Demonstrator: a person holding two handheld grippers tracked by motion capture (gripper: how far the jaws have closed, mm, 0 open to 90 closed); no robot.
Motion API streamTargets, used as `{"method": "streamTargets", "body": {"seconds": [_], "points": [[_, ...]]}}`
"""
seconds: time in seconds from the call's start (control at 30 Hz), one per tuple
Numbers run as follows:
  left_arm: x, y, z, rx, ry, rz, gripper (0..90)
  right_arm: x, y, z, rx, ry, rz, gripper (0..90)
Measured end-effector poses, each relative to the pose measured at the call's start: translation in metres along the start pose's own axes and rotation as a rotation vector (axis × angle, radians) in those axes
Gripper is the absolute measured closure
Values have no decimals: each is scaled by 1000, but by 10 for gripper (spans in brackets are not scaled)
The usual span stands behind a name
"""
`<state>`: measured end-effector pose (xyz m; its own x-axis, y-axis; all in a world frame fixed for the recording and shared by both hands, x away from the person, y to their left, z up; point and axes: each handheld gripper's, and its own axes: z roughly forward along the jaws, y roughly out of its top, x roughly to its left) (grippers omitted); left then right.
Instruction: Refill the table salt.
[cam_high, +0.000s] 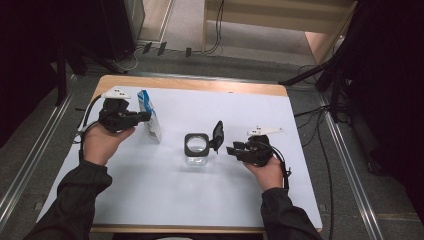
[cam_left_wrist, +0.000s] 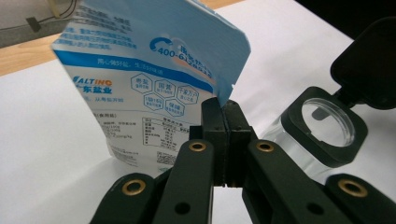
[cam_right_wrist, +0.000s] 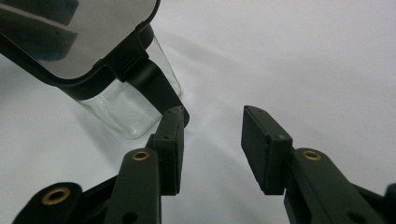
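So we've got the left gripper (cam_left_wrist: 225, 122) clamped tight on the edge of the blue-and-white salt pouch (cam_left_wrist: 154, 88), pinching its side seam just below the torn-open top corner. The pouch stands upright at the far left of the white table (cam_high: 165, 200), long axis vertical. The thing everything hinges on: the glass jar (cam_high: 196, 150) sits to the right of the pouch and a little nearer to us, well apart from it, its mouth facing up and its black flip lid (cam_high: 218, 135) hinged open on the right side. So the pouch has to travel right and tip its open corner over that mouth.

The right gripper (cam_high: 234, 150) rests just right of the jar, jaws parted and holding nothing. In the right gripper view one pad (cam_right_wrist: 172, 149) sits right by the lid's hinge strap, maybe touching, hard to call from that angle. The raised lid is the only thing near the pour path, and it's on the far side from the pouch.
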<state>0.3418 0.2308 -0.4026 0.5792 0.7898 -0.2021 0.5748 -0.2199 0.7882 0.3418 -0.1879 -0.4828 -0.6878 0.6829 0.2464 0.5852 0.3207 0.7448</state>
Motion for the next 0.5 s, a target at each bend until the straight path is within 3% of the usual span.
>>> {"method": "streamTargets", "body": {"seconds": [0.3,0.5], "points": [[7,-4,-22,14,11,-6,900,1,5,7,6,11,-10,607],[3,-5,-18,11,-7,3,900,1,9,12,9,19,-12,607]]}}
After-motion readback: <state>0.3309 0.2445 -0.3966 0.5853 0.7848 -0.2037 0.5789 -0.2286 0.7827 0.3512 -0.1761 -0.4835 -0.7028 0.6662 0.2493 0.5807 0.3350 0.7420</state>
